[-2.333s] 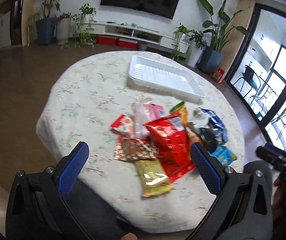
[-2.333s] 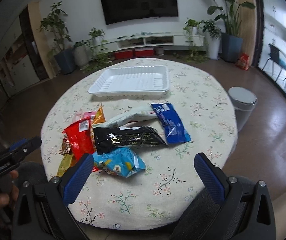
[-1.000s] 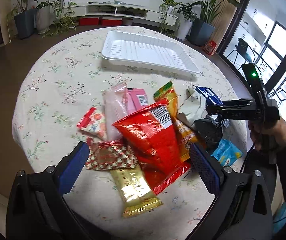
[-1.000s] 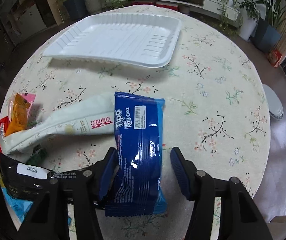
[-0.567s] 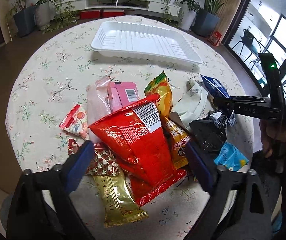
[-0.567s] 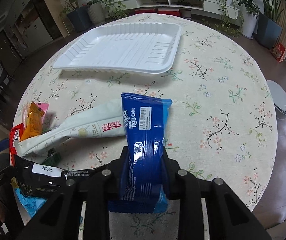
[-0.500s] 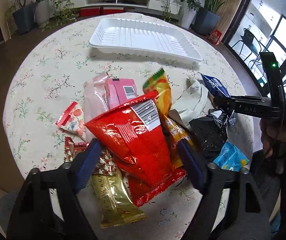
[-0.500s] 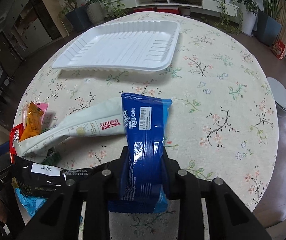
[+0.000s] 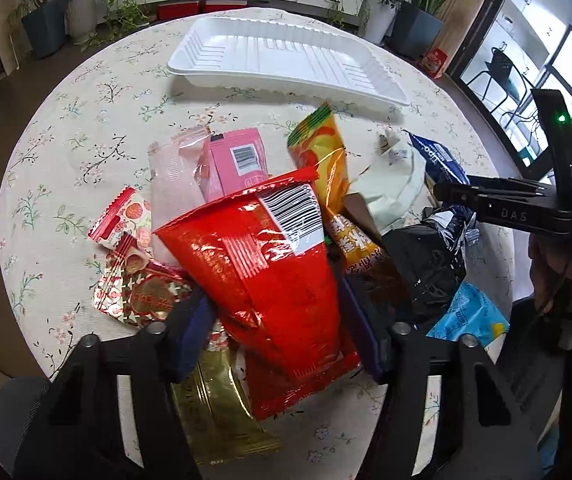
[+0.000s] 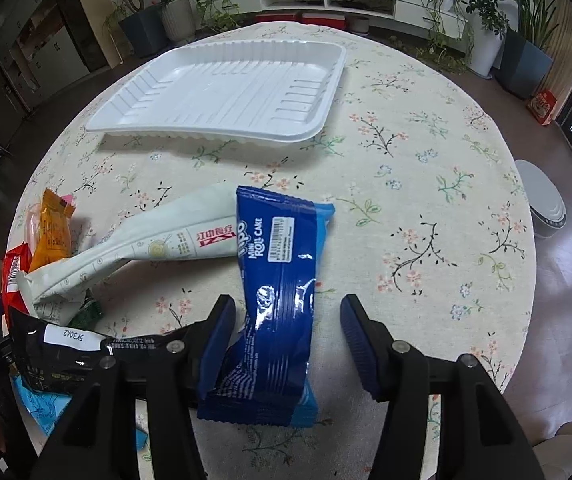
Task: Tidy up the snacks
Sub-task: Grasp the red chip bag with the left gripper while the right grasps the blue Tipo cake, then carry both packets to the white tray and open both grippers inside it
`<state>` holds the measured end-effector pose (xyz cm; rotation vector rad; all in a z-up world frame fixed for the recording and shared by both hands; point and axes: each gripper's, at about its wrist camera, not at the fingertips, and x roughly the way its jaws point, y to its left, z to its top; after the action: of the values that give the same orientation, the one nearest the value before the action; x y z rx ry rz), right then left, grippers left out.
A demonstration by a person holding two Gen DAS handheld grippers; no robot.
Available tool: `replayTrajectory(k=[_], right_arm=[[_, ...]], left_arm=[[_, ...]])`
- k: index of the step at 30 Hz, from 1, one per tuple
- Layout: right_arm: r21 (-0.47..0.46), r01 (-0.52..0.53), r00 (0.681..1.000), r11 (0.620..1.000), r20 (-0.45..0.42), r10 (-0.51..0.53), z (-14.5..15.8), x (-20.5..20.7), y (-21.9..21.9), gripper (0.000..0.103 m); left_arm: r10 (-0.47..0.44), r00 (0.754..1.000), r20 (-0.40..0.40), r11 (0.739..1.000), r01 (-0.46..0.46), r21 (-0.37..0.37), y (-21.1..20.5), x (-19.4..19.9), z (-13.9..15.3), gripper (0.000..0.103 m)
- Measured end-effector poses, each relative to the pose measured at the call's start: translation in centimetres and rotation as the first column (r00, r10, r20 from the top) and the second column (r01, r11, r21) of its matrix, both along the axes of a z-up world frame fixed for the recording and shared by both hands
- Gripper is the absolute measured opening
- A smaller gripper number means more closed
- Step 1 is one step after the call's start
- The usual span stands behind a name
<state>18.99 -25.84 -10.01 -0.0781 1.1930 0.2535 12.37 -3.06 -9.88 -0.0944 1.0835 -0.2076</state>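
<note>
The round bench [image 10: 426, 184] carries an empty white tray [image 10: 222, 92] at its far side, with the snacks heaped well short of it. In the left gripper [image 9: 278, 332] the fingers are closing around the red bag [image 9: 262, 264], which should be squeezed at its lower end and lifted clear of the gold packet [image 9: 214, 400] beneath. In the right gripper [image 10: 286, 332] the fingers are opening, released from the blue roll cake pack [image 10: 282, 280] lying between them on the bench; a firmer, centred pinch should be taken before it is carried to the tray.

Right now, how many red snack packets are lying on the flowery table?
3: a large shiny red foil bag centre of the pile, a small red-and-white wrapper and a red-and-gold wrapper left of it. Others may be buried.
</note>
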Motion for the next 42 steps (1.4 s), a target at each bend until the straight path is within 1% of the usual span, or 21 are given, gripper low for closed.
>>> replayTrajectory(k=[1, 3, 4, 5, 9, 12, 15, 18, 23, 28, 32, 35, 38, 42], right_arm=[[-0.001, -0.006, 1.000, 1.000, 0.002, 0.006, -0.1, 0.1, 0.1, 0.054], [0.009, -0.016, 1.000, 1.000, -0.005, 0.016, -0.3, 0.1, 0.3, 0.039], [0.011, -0.018, 1.000, 1.000, -0.006, 0.018, -0.4, 0.1, 0.3, 0.038], [0.018, -0.020, 1.000, 1.000, -0.002, 0.020, -0.3, 0.1, 0.3, 0.032], [0.041, -0.029, 1.000, 0.999, -0.001, 0.029, -0.2, 0.1, 0.3, 0.030], [0.055, -0.032, 0.999, 0.998, 0.014, 0.031, 0.2, -0.1, 0.2, 0.030], [0.058, -0.022, 0.999, 0.998, 0.024, 0.021, 0.6, -0.2, 0.0, 0.030], [0.072, -0.003, 1.000, 0.997, 0.020, 0.002, 1.0, -0.4, -0.4, 0.030], [0.116, 0.033, 0.999, 0.993, 0.016, -0.035, 1.9, -0.9, -1.4, 0.030], [0.158, 0.071, 0.997, 0.985, 0.008, -0.073, 2.3, -1.3, -2.4, 0.030], [0.201, 0.096, 0.995, 0.975, -0.005, -0.097, 2.7, -1.8, -3.2, 0.030], [0.218, 0.110, 0.994, 0.970, -0.005, -0.111, 3.2, -2.1, -3.9, 0.030], [0.232, 0.123, 0.992, 0.965, 0.001, -0.127, 3.9, -2.0, -4.5, 0.030], [0.257, 0.146, 0.988, 0.955, 0.005, -0.153, 4.8, -1.1, -5.2, 0.030]], left_arm=[[-0.001, 1.000, 0.001, 1.000, 0.001, -0.010, 0.1, 0.0, 0.0, 0.054], [-0.004, 1.000, 0.001, 1.000, 0.004, -0.029, 0.3, 0.0, -0.2, 0.048], [-0.005, 1.000, 0.005, 0.999, 0.005, -0.036, 0.4, 0.0, -0.2, 0.047], [-0.010, 1.000, 0.007, 0.999, 0.010, -0.042, 0.6, -0.1, -0.2, 0.045], [-0.040, 0.999, 0.021, 0.998, 0.041, -0.045, 0.6, -0.5, 0.0, 0.033], [-0.055, 0.998, 0.030, 0.997, 0.057, -0.056, 0.9, -0.7, 0.2, 0.029], [-0.057, 0.998, 0.034, 0.996, 0.060, -0.069, 1.2, -0.9, 0.3, 0.027], [-0.055, 0.998, 0.043, 0.994, 0.059, -0.096, 1.8, -1.1, 0.6, 0.027], [-0.043, 0.997, 0.063, 0.984, 0.053, -0.169, 3.5, -1.5, 1.6, 0.027], [-0.032, 0.997, 0.076, 0.968, 0.050, -0.247, 5.2, -1.6, 2.5, 0.027], [-0.032, 0.994, 0.104, 0.957, 0.061, -0.284, 6.3, -1.9, 3.7, 0.027], [-0.022, 0.991, 0.130, 0.951, 0.061, -0.302, 7.7, -1.3, 4.9, 0.027], [-0.017, 0.990, 0.137, 0.938, 0.064, -0.340, 9.4, -0.1, 5.8, 0.027], [-0.026, 0.986, 0.162, 0.935, 0.081, -0.344, 11.3, 2.1, 7.4, 0.027]])
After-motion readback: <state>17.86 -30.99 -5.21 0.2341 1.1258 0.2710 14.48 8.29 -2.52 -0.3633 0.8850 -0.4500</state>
